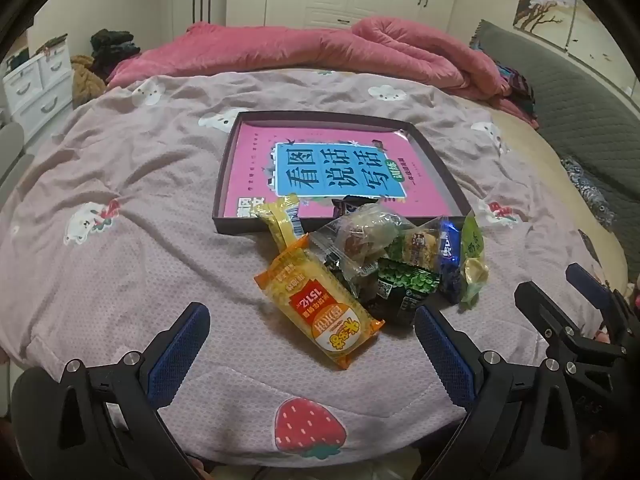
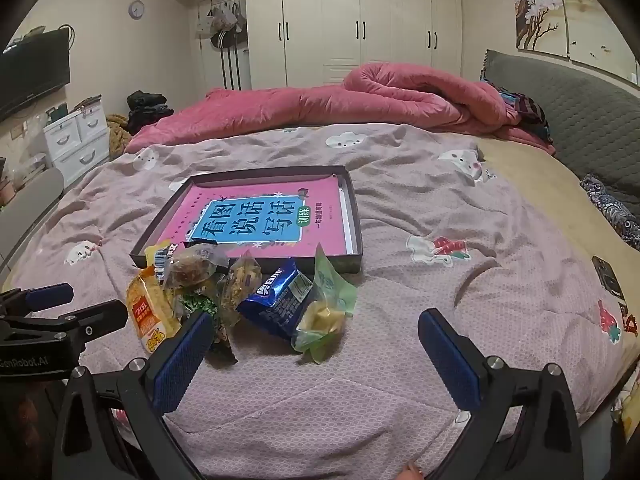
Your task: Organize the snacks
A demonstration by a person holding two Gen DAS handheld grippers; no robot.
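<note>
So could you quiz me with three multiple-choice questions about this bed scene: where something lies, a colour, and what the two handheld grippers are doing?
1. Where is the pile of wrapped snacks?
A. On the bedspread at the shallow dark box's near edge
B. On the rolled pink quilt
C. Inside the wardrobe

2. What colour is the large book cover in the box?
A. Green
B. Pink with a blue panel
C. White

3. How are the left gripper and right gripper?
A. Both shut on snacks
B. One holds the book
C. Both open, empty

Answers: 1 A, the packets lie on fabric by the box rim. 2 B, pink surrounds the blue title. 3 C, bedspread shows between the spread fingers.
</note>
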